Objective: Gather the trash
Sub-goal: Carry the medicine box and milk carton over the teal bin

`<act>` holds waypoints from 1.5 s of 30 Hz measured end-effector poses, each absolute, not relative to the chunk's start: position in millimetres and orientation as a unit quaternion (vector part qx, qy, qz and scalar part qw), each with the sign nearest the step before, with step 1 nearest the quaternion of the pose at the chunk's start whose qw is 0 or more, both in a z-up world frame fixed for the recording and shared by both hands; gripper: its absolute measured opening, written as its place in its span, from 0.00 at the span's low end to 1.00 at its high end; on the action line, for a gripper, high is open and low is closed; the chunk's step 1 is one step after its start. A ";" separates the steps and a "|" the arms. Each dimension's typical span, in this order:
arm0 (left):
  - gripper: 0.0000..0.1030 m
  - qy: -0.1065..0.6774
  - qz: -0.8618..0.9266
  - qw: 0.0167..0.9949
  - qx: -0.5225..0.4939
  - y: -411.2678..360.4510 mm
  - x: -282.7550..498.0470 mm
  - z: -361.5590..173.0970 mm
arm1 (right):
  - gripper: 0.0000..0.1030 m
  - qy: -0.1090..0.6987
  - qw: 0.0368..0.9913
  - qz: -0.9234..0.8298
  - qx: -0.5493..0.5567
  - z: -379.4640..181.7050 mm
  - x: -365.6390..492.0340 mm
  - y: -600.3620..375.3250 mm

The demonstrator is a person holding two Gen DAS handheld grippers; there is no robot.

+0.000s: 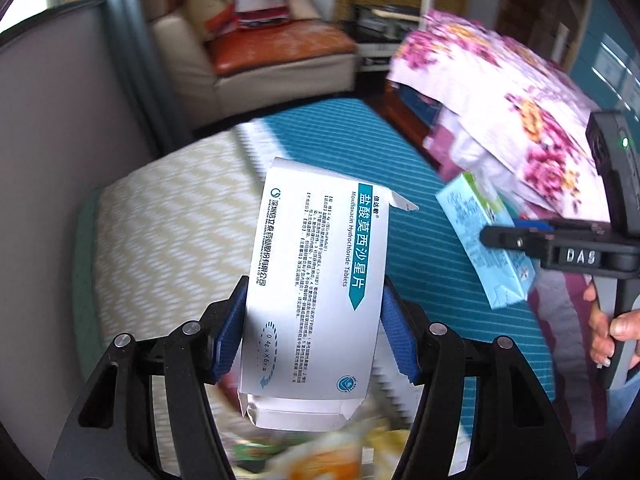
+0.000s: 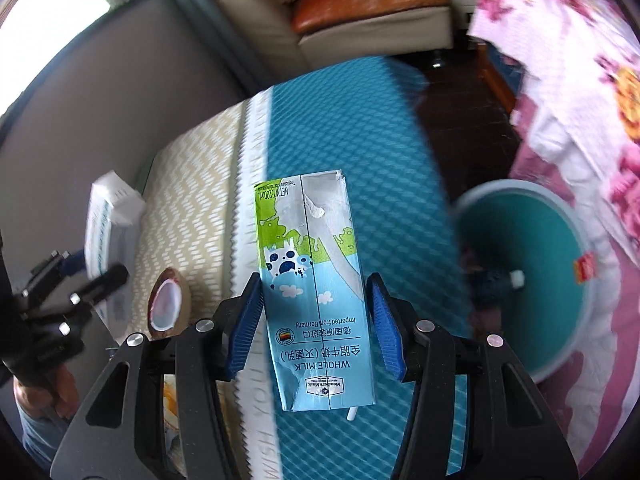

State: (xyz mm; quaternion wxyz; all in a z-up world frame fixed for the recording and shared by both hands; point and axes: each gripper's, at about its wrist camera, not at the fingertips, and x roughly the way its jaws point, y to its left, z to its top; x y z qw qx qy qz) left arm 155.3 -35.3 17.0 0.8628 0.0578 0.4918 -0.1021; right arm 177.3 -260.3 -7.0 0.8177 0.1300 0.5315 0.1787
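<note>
My left gripper (image 1: pixel 315 284) is shut on a white medicine box (image 1: pixel 316 264) with a teal label, its blue pads pressing both long sides. The box hangs above a teal and cream mat (image 1: pixel 168 240). My right gripper (image 2: pixel 314 280) is shut on a flattened blue and green milk carton (image 2: pixel 312 240) with a cow print and a straw at its lower end. In the left wrist view that carton (image 1: pixel 476 216) shows at the right, with the right gripper (image 1: pixel 500 240) on it. The right wrist view shows the left gripper (image 2: pixel 100 276) and its box (image 2: pixel 106 216) at the left.
A round teal bin (image 2: pixel 516 186) stands at the right, with a dark bottle (image 2: pixel 500 280) inside. Half a coconut shell (image 2: pixel 168 304) lies on the cream part of the mat. Blurred wrappers (image 1: pixel 320 456) lie below the left gripper. A floral cloth (image 2: pixel 580 80) hangs at the right, and a sofa (image 1: pixel 280 60) stands behind.
</note>
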 end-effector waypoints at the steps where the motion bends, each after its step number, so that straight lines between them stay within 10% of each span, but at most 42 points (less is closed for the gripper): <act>1: 0.62 0.494 -0.109 0.860 0.061 -44.4 155.5 14.4 | 0.49 0.527 0.821 0.171 0.135 -5.8 174.5 -271.8; 20: 0.62 0.528 -0.219 0.812 0.120 -239.3 168.3 -37.5 | 0.49 0.483 0.842 0.067 0.233 -15.6 139.3 -442.4; 45: 0.72 0.545 -0.239 0.799 0.084 -266.8 190.9 -59.1 | 0.49 0.486 0.837 0.033 0.249 -23.9 145.2 -474.0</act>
